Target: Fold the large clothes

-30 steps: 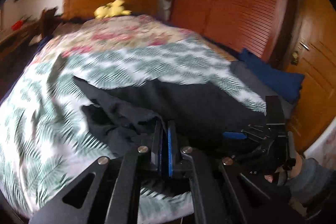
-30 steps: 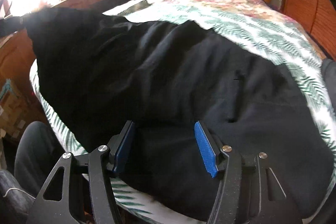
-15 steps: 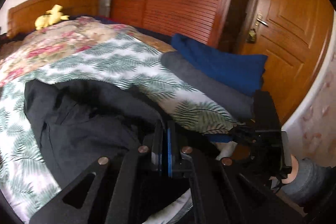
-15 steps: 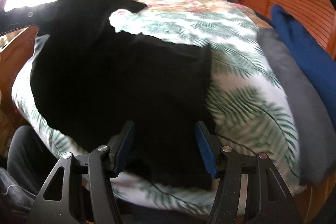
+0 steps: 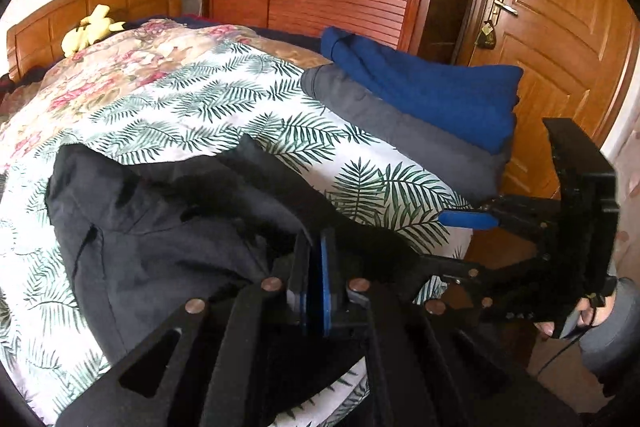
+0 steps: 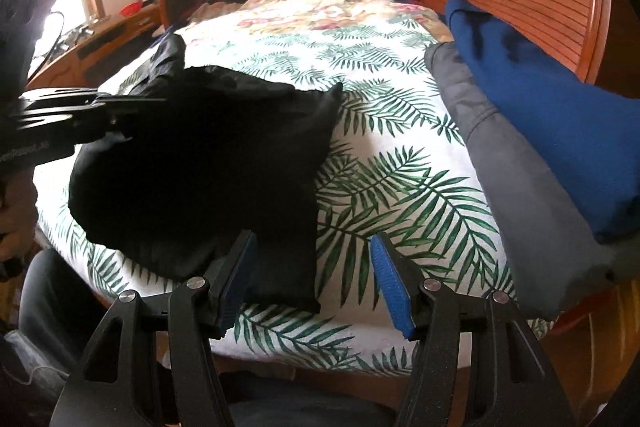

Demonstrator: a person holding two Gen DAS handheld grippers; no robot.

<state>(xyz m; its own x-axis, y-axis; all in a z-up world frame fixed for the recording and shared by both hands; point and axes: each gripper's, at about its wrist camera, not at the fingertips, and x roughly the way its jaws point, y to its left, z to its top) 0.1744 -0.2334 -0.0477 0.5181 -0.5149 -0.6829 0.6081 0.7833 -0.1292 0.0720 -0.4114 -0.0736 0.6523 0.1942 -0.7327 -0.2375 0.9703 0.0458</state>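
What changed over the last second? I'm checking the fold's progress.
The black garment, spread wide before, now lies bunched into a narrower folded pile. The left claw stayed shut on its edge, the right claw open and empty. The blue and grey stacks stayed put.

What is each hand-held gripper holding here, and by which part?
Left hand-held gripper: shut on the black garment, pinching its near edge. Right hand-held gripper: open, holding nothing.

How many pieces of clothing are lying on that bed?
3. The black garment lies spread near the bed's foot. The grey garment lies folded along the bed's edge by the wardrobe, and the blue garment lies folded partly on it. More may be hidden near the headboard.
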